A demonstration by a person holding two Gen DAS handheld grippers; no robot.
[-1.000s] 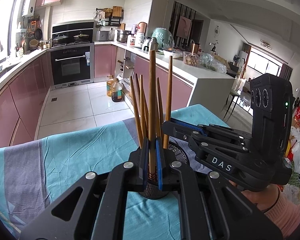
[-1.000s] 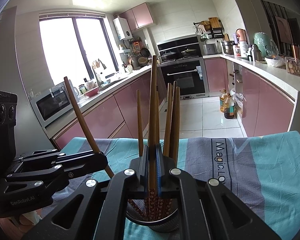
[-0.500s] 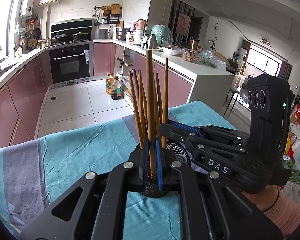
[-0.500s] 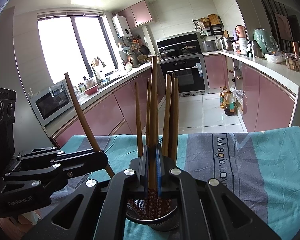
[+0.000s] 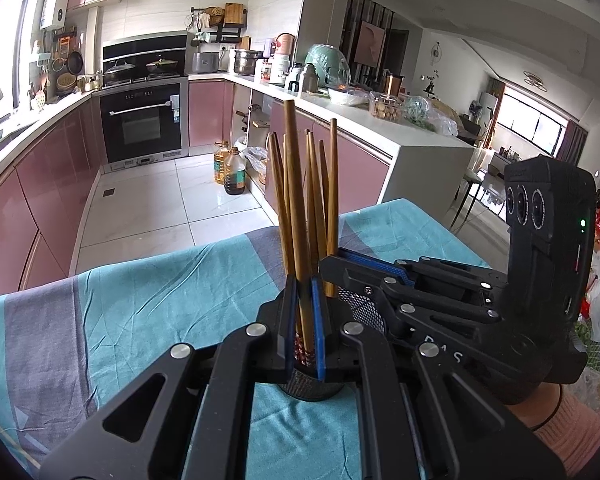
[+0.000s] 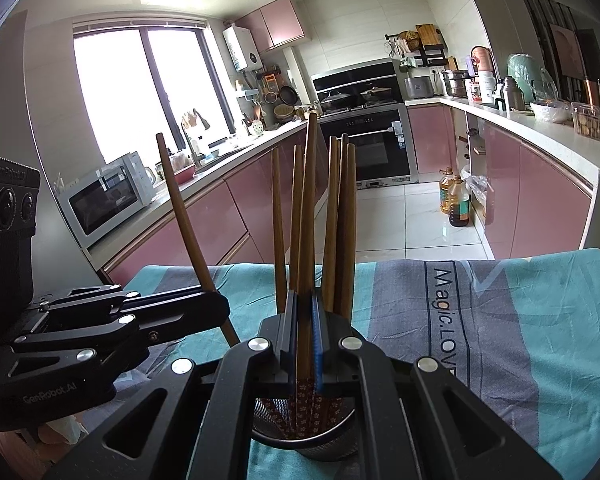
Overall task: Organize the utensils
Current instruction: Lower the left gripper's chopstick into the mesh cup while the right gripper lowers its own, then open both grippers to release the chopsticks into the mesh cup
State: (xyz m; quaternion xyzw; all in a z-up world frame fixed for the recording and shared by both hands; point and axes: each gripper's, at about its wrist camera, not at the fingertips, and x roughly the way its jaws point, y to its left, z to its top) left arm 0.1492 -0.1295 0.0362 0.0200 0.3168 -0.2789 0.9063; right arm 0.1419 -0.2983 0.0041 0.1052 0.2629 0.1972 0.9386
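Each gripper pinches one wooden chopstick upright between closed jaws: the left gripper point(image 5: 304, 320) and right gripper point(image 6: 305, 340), both directly above the mesh holder point(image 6: 332, 446) of chopsticks point(image 6: 336, 216).

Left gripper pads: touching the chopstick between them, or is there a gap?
Touching. In the left wrist view the left gripper has both blue pads closed flush on one wooden chopstick, no gap visible on either side.
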